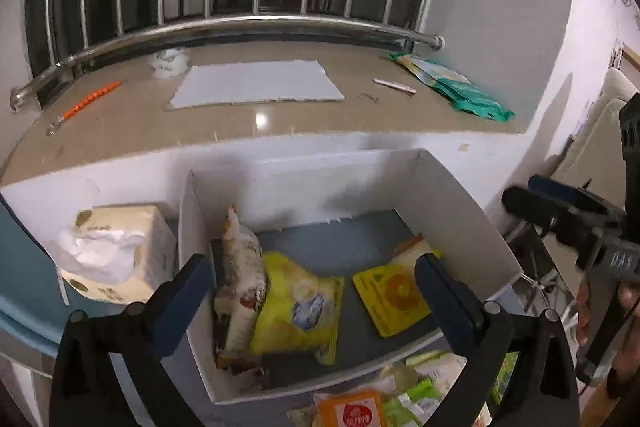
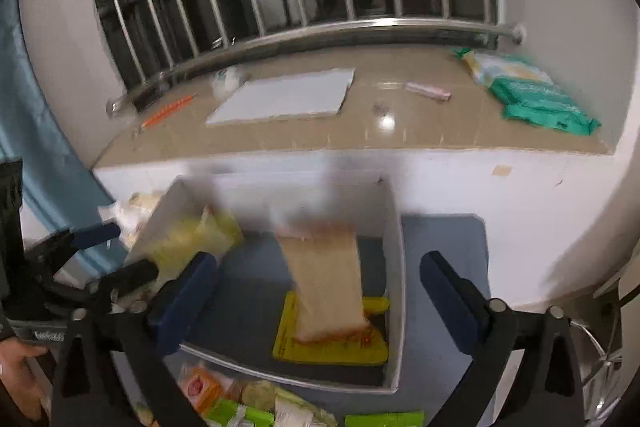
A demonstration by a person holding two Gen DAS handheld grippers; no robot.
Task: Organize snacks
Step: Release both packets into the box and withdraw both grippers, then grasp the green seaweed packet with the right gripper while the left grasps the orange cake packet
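Nearest the lens in each wrist view stand the black-framed, blue-padded fingers of a hand-held gripper: the left gripper (image 1: 312, 291) and the right gripper (image 2: 316, 291) both have their jaws spread as wide as they go, with no packet pinched between the pads, a posture that fits a release over the container. Beyond them lies the large beige stone windowsill (image 1: 280, 123) under a barred window, serving only as a backdrop shelf. Below it sits the open white cardboard box (image 1: 460, 211) with a grey floor, set against the wall, presumably so that packets dropped in cannot slide out the far side. At its left wall a tall patterned snack bag (image 1: 236, 279) leans upright, with a yellow crinkled snack pouch (image 1: 296, 307) propped against it; to the right a flat yellow square packet (image 2: 332, 351) lies on the floor. In the right wrist view a pale tan sandwich-like packet (image 2: 326, 287), blurred, stands tilted on that yellow packet, apparently toppling. Unsorted small orange and green wrapped snacks (image 2: 224, 399) wait near the box's front edge. A cream soft tissue pack (image 1: 116, 255) rests left, outside the box.
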